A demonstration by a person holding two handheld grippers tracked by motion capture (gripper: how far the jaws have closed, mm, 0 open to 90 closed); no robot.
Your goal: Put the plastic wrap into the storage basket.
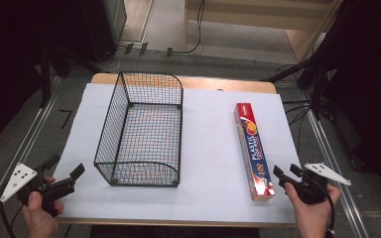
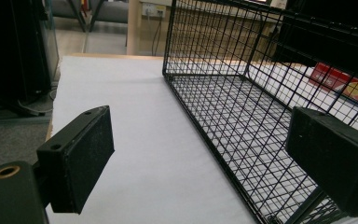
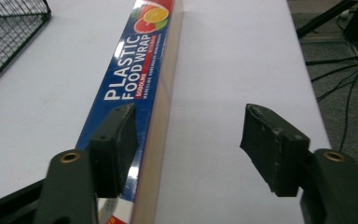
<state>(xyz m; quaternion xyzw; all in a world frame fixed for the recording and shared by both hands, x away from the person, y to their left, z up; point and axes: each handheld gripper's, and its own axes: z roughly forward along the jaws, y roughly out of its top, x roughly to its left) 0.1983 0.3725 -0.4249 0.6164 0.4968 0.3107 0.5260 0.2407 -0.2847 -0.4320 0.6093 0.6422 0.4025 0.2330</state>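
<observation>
High view: white sheet [image 1: 208, 144] spread over the table, black wire basket [image 1: 144, 131] standing upright left of centre, long plastic wrap box [image 1: 253, 149] lying flat on the sheet well to the right of the basket, its length running away from the near edge. Left gripper [image 1: 65, 173] held in a hand at the near left corner, just off the sheet's edge, jaws parted with nothing between them, near the basket's closest corner but apart from it. Right gripper [image 1: 284, 174] held at the near right, jaws apart, just beside the near end of the box, not touching as far as visible.

Left gripper view: two black pads standing wide apart, left gripper [image 2: 228, 161] empty. Basket [image 2: 242, 70] ahead and to the right, its near lower corner just beyond the right pad; red end of the box [image 2: 338, 79] seen through the mesh.

Right gripper view: right gripper [image 3: 186, 140] gaping, nothing clamped. Box [image 3: 140, 79] stretching away on the sheet [image 3: 237, 70], its near end under the left pad and beside the gap rather than within it; bare sheet between the pads. Corner of the basket [image 3: 9, 28] at upper left.
</observation>
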